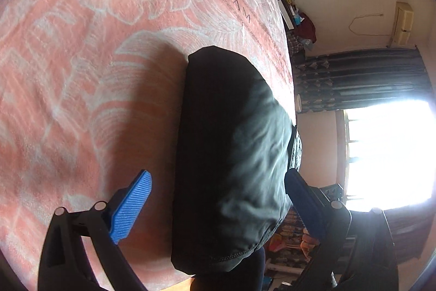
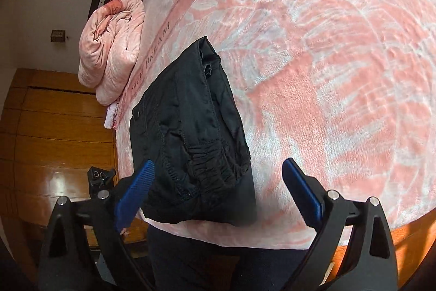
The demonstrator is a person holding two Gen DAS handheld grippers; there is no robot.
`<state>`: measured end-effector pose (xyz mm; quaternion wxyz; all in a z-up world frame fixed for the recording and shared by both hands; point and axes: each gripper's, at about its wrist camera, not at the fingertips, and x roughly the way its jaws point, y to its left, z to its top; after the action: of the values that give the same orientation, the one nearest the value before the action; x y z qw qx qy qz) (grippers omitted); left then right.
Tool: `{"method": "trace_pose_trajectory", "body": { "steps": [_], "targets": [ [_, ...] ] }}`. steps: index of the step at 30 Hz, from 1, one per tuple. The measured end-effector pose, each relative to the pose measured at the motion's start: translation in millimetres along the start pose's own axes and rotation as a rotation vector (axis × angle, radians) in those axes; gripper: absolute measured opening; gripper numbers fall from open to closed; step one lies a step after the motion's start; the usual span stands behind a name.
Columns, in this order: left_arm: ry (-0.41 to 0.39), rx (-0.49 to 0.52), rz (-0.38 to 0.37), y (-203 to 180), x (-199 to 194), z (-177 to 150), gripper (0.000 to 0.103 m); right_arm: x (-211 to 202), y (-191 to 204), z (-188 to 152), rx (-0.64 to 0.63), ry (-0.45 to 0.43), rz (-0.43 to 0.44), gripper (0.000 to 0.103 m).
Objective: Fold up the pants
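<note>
On the bed's pink patterned blanket (image 2: 327, 72), close to its near edge, the black pants (image 2: 190, 132) lie as a compact folded bundle, long axis running away from the person toward the far side. Seen from the right wrist, the right gripper (image 2: 218, 187) stands wide apart with nothing pressed, the waistband end of the bundle just ahead between its blue pads. From the left wrist, the left gripper (image 1: 218, 203) is likewise spread wide, straddling the hem end of the pants (image 1: 231, 154) without pinching. Both hands sit at the near short end, equally close; a further fold likely means lifting that end forward along the long axis.
</note>
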<state>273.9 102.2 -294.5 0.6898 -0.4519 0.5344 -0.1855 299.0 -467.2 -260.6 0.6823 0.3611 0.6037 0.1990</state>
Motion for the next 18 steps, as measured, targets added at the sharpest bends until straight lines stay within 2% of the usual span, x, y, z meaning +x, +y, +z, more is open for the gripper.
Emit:
{"method": "trace_pose_trajectory", "body": {
  "steps": [4, 7, 12, 18],
  "targets": [
    [0.063, -0.014, -0.041, 5, 23, 15, 0.099, 25, -11, 15, 0.047, 0.076, 0.045, 0.095],
    [0.111, -0.011, -0.028, 8, 41, 23, 0.099, 40, -14, 21, 0.055, 0.113, 0.051, 0.095],
    [0.159, 0.002, -0.074, 4, 63, 25, 0.099, 56, -14, 20, 0.052, 0.135, 0.104, 0.099],
    [0.203, -0.014, -0.078, 7, 91, 21, 0.099, 72, -5, 22, 0.036, 0.157, 0.145, 0.101]
  ]
}}
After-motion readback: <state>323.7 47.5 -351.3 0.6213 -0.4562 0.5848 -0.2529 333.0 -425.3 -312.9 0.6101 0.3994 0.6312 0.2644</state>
